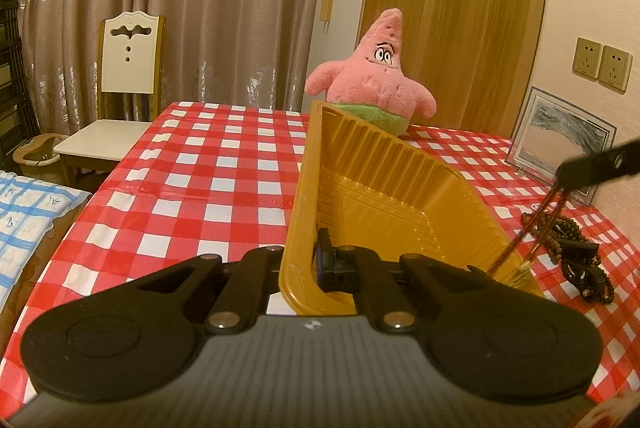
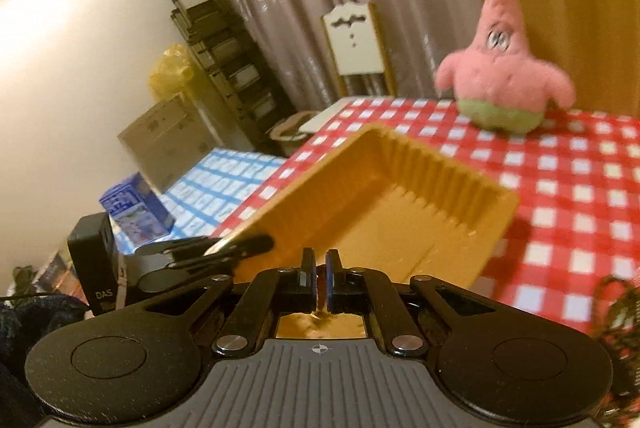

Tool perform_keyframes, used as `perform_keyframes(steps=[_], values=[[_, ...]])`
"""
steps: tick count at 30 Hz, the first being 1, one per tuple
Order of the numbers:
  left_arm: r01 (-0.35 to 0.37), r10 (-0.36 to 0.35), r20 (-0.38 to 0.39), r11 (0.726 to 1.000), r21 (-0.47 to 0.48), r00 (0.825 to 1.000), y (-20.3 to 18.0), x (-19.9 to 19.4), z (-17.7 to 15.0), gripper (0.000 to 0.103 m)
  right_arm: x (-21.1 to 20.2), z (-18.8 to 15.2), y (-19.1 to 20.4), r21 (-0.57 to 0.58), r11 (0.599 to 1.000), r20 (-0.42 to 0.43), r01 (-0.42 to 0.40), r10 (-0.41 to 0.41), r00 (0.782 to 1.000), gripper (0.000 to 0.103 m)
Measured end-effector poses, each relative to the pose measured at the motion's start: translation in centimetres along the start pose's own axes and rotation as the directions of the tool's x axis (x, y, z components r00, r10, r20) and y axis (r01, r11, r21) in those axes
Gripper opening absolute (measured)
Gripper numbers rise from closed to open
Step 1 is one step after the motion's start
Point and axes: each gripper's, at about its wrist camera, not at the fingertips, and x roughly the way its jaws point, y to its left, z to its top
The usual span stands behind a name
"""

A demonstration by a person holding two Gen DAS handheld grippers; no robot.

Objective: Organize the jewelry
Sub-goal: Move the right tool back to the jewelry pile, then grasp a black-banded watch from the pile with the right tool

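We pinch the gold tray rim with left gripper jaws closed; right gripper jaws clamp a bead strand over it; more beads left on worktop.

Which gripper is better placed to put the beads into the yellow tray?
The right gripper. It already pinches a bead strand hanging at the yellow tray. The left gripper is shut on the tray's rim, tilting it.
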Motion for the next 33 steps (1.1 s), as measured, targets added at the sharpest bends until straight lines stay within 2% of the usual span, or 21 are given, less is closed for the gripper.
perform_keyframes(steps=[4, 9, 14, 16, 17, 18, 20, 22, 26, 29, 33], values=[[0.0, 0.0, 0.0, 1.0, -0.001, 1.0, 0.0, 0.0, 0.0, 0.005, 2.3, -1.3, 0.3, 0.046, 0.999, -0.038, -0.002, 0.004, 0.999, 0.004], [-0.001, 0.001, 0.001, 1.0, 0.001, 1.0, 0.0, 0.0, 0.0, 0.005, 3.6, -2.7, 0.3, 0.083, 0.996, -0.062, 0.033, -0.028, 0.998, 0.004], [-0.001, 0.001, 0.0, 1.0, 0.0, 1.0, 0.0, 0.0, 0.0, 0.005, 3.2, -3.0, 0.0, 0.13, 0.987, -0.028, 0.094, -0.091, 0.995, 0.005], [-0.001, 0.001, 0.0, 1.0, -0.001, 1.0, 0.0, 0.0, 0.0, 0.005, 2.2, -2.7, 0.2, 0.13, 0.984, 0.013, 0.118, -0.121, 0.993, 0.011], [-0.002, 0.002, -0.001, 1.0, -0.001, 1.0, 0.0, 0.0, 0.0, 0.005, 1.5, -2.6, 0.3, 0.134, 0.983, 0.041, 0.122, -0.128, 0.991, 0.02], [-0.002, 0.002, -0.001, 1.0, -0.002, 1.0, 0.0, 0.0, 0.0, 0.005, 0.8, -2.5, 0.2, 0.142, 0.982, 0.065, 0.128, -0.138, 0.988, 0.038], [-0.002, 0.002, -0.002, 1.0, -0.001, 1.0, 0.0, 0.0, 0.0, 0.005, -0.9, -2.6, 0.0, 0.166, 0.973, 0.118, 0.159, -0.18, 0.977, 0.057], [-0.002, 0.002, 0.0, 1.0, 0.0, 1.0, 0.0, 0.0, -0.1, 0.005, -2.5, -2.7, -0.5, 0.183, 0.962, 0.137, 0.203, -0.229, 0.964, 0.057], [-0.002, 0.002, 0.0, 1.0, -0.001, 1.0, 0.0, 0.0, -0.1, 0.005, -6.2, -4.5, -3.7, 0.287, 0.907, 0.128, 0.307, -0.354, 0.926, 0.057], [-0.002, 0.002, 0.0, 1.0, 0.001, 1.0, 0.0, 0.0, -0.1, 0.005, -8.3, -6.5, -6.9, 0.381, 0.84, 0.073, 0.386, -0.444, 0.893, 0.057], [-0.002, 0.002, 0.0, 1.0, 0.0, 1.0, 0.0, 0.0, -0.1, 0.005, -9.9, -9.4, -11.1, 0.494, 0.746, -0.012, 0.447, -0.508, 0.861, 0.057]])
